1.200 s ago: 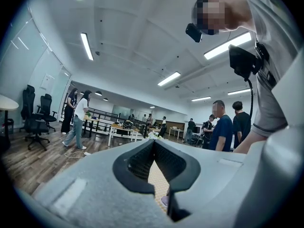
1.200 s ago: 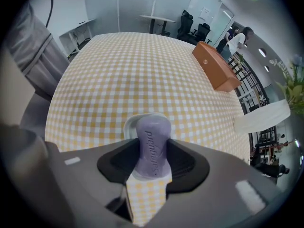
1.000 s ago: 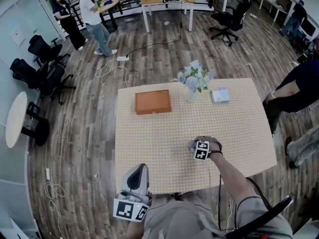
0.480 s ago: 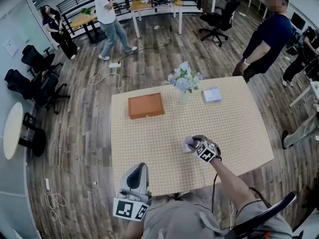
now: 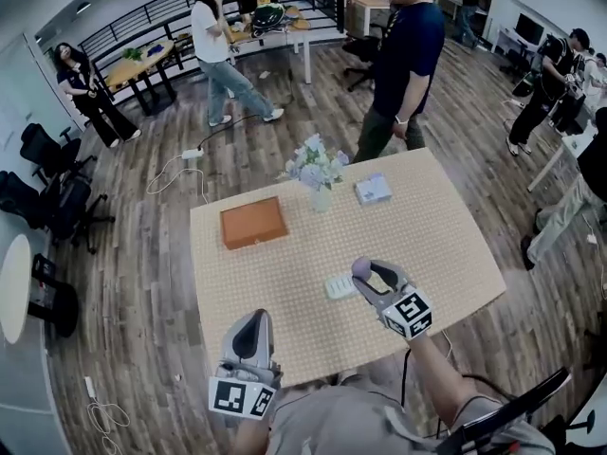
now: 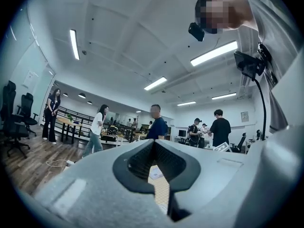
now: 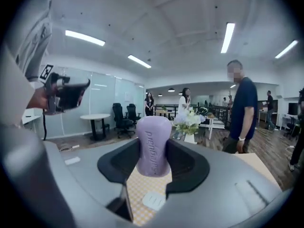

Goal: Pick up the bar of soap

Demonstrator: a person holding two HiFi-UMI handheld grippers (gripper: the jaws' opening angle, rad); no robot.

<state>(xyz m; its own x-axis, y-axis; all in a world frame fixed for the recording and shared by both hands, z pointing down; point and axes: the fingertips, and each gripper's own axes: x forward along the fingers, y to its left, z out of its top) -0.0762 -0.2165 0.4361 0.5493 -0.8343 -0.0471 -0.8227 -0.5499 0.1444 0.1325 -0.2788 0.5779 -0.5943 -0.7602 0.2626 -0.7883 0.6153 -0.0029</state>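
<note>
Right claw (image 5: 370,279) clamped on purple soap bar (image 7: 153,145), above table (image 5: 436,226) | left claw (image 5: 253,322) closed, empty

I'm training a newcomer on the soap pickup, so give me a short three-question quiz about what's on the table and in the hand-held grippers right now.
1. Multiple choice: what is between the jaws of the right hand-held gripper? A) nothing B) a purple bar of soap C) a cup
2. True or false: the soap is held clear above the table.
3. Fill in: left of the vase of flowers, in the head view, lies a flat ____-coloured box.

Key: 1 B; 2 true; 3 brown.
</note>
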